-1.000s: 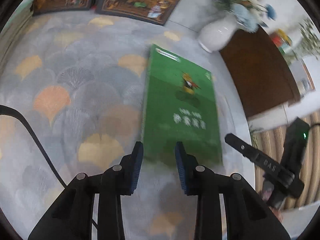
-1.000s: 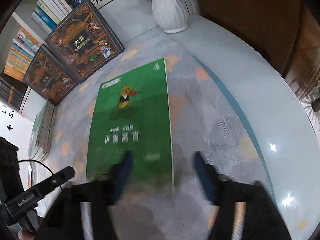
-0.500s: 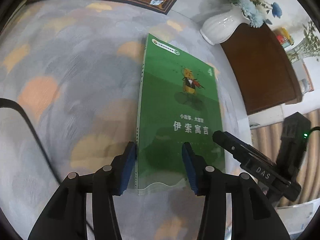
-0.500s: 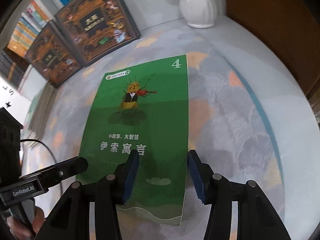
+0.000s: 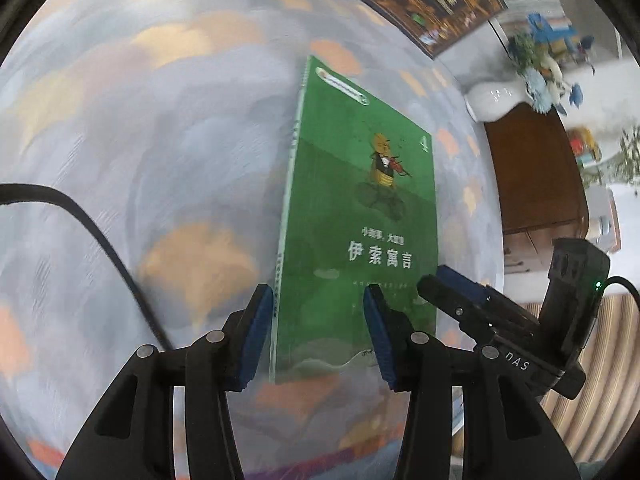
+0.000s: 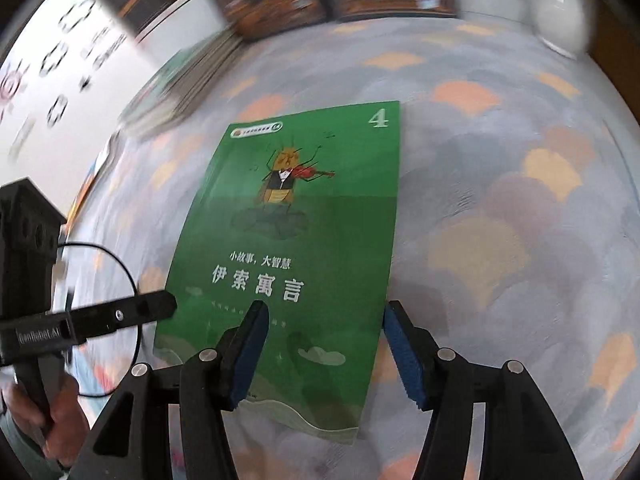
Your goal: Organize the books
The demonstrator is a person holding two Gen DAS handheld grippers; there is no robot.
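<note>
A green paperback (image 5: 360,216) with a violin-playing insect on its cover lies flat on the patterned grey-and-orange cloth (image 5: 160,140). My left gripper (image 5: 316,336) hangs over its near spine-side corner, jaws apart, and the spine edge lies between the blue pads (image 5: 256,332) without being pressed. My right gripper (image 6: 326,352) straddles the near right edge of the green paperback (image 6: 304,240). Its jaws are opening and neither pad clamps the cover. Each view shows the other gripper at its side: the right one (image 5: 460,300), the left one (image 6: 160,308).
Two dark ornate books (image 5: 432,0) lean against the back. A white vase (image 5: 492,100) with flowers stands by a brown wooden cabinet (image 5: 532,176). A stack of books (image 6: 188,76) lies at the far left. A black cable (image 5: 100,240) crosses the cloth. A hand (image 6: 60,412) holds the left gripper.
Both grippers have come in over the book's near end and rolled. Their jaws stand wider apart than a second ago. The book itself lies where it was.
</note>
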